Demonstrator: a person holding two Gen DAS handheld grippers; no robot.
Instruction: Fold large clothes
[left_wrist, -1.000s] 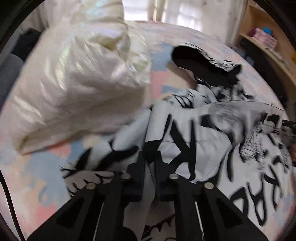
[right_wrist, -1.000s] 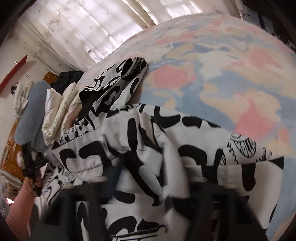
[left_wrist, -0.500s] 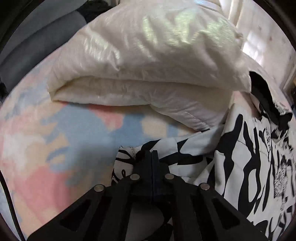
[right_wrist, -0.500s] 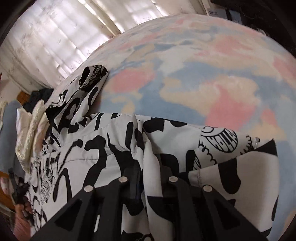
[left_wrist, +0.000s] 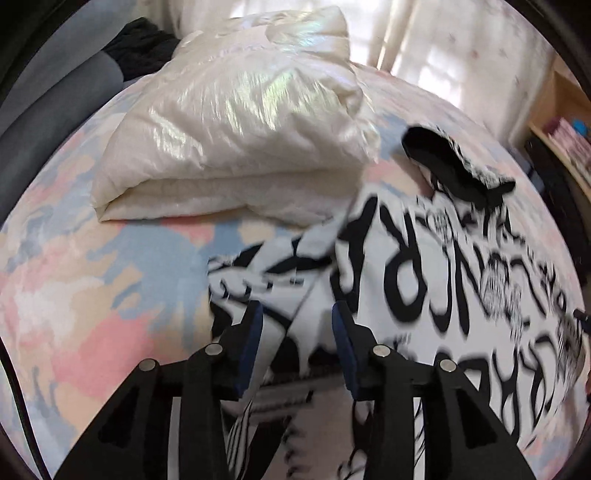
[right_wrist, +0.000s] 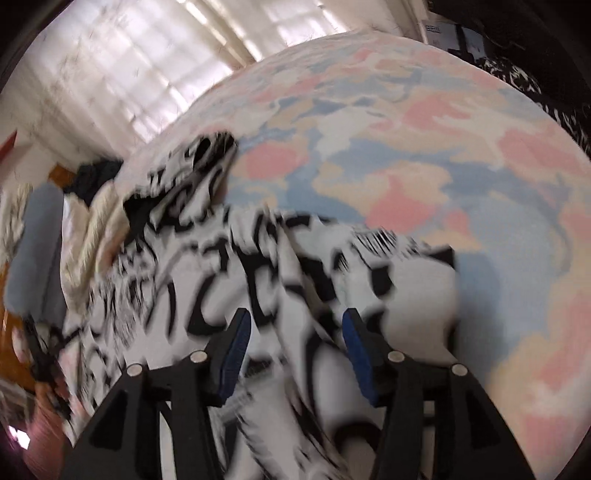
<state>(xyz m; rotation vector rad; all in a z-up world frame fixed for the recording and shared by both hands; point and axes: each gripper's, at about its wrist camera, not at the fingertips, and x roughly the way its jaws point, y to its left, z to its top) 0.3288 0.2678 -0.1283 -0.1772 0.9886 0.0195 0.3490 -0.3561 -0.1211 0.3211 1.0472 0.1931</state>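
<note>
Both handheld tools are angled steeply downward. The left black two-finger gripper with blue pads (left_wrist: 297, 325) has its jaws opening, cloth lying loose between them, pads off it. Same deal on the right black two-finger gripper with blue pads (right_wrist: 295, 328): jaws opening, nothing pinched.

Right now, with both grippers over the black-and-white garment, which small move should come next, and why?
Probably draw both grippers back clear. The left gripper and right gripper are opening, the printed garment lies loose between unpressed pads on the pastel bedspread, so it seems released.
</note>
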